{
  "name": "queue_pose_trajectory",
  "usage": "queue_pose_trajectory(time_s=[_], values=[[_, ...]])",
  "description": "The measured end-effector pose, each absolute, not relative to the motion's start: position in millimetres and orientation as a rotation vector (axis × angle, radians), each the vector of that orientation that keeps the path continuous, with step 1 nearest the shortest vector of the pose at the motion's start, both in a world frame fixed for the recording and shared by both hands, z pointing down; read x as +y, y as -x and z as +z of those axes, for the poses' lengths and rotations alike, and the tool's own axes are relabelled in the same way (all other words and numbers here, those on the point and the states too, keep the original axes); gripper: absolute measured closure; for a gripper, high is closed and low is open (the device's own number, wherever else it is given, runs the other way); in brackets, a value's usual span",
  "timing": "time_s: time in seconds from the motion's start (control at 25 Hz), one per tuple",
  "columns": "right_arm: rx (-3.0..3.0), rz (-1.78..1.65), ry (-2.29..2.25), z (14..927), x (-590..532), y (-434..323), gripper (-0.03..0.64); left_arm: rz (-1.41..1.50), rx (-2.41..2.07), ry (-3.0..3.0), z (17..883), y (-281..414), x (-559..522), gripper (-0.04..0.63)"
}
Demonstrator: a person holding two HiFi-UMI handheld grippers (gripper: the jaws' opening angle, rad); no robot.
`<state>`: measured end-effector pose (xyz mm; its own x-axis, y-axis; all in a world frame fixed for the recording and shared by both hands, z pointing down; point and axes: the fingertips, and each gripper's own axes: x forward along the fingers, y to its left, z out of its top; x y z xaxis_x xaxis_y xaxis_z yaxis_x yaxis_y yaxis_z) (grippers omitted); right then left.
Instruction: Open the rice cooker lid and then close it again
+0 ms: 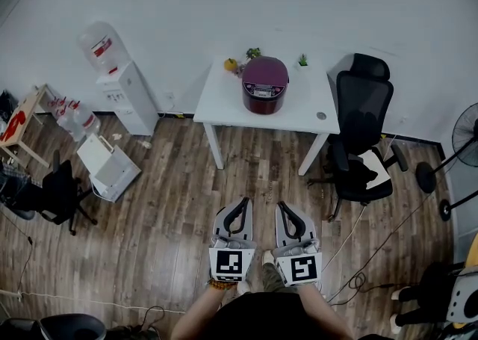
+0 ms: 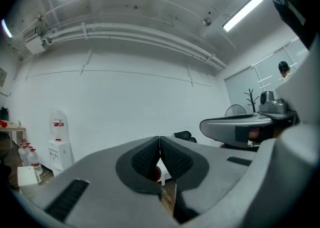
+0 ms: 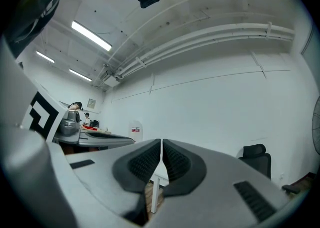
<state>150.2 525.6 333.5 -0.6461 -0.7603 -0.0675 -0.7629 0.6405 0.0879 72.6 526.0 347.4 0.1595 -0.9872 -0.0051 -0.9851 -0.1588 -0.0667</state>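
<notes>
A dark red rice cooker with its lid down stands on a white table against the far wall. My left gripper and right gripper are held side by side over the wooden floor, well short of the table, both shut with nothing between the jaws. In the left gripper view the closed left gripper hides most of the cooker; only a red sliver shows under the jaws. In the right gripper view the closed right gripper points at the wall, a white table leg below it.
A black office chair stands right of the table. A water dispenser, a white bag and several bottles are on the left. A fan is at the right edge. Cables lie on the floor. Small plants sit behind the cooker.
</notes>
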Motion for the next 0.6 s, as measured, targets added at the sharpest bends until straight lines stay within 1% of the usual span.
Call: queue_pose_trajectory(time_s=[0.16, 0.32, 0.6], values=[[2.822, 0.14, 1.305, 335, 501, -153, 0.588, -0.08, 1.999, 2.347, 347, -76, 503, 0.571], [2.808, 0.197, 1.267, 329, 479, -155, 0.588, -0.078, 2.0, 2.339, 345, -80, 481, 0.571], [2.836, 0.105, 1.268, 340, 440, -168, 0.588, -0.064, 2.009, 2.321, 344, -94, 442, 0.571]])
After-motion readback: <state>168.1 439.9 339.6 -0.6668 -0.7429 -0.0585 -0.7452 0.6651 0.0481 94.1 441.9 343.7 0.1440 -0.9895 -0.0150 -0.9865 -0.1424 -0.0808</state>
